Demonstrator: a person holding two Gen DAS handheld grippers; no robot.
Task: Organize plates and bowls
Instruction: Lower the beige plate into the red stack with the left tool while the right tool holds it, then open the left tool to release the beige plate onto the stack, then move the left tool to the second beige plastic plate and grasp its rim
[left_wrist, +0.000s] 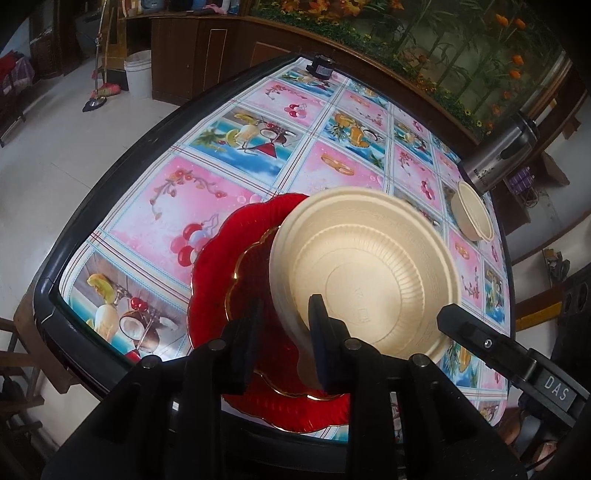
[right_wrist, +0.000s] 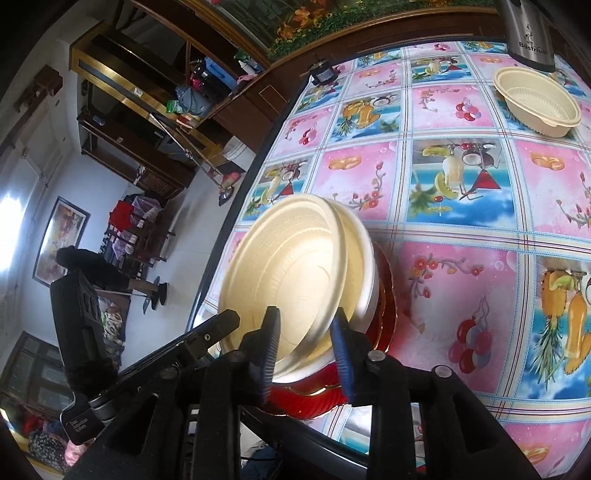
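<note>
A cream ribbed bowl (left_wrist: 369, 273) hangs tilted above two stacked red scalloped plates (left_wrist: 221, 251) near the table's front edge. My left gripper (left_wrist: 286, 347) is shut on the bowl's near rim, one finger inside and one outside. In the right wrist view the cream bowl (right_wrist: 295, 273) looks like two nested bowls over the red plates (right_wrist: 384, 317). My right gripper (right_wrist: 306, 354) straddles the bowl's lower rim; whether it pinches is unclear. My right gripper's finger (left_wrist: 480, 332) shows beside the bowl. Another cream bowl (right_wrist: 535, 99) sits far right; it also shows in the left wrist view (left_wrist: 474, 212).
The table (left_wrist: 207, 177) has a pink and blue fruit-print cloth and a dark raised edge (left_wrist: 110, 192). A steel thermos (right_wrist: 530, 33) stands behind the far bowl. A small black object (left_wrist: 319, 68) sits at the far edge. Wooden cabinets stand beyond.
</note>
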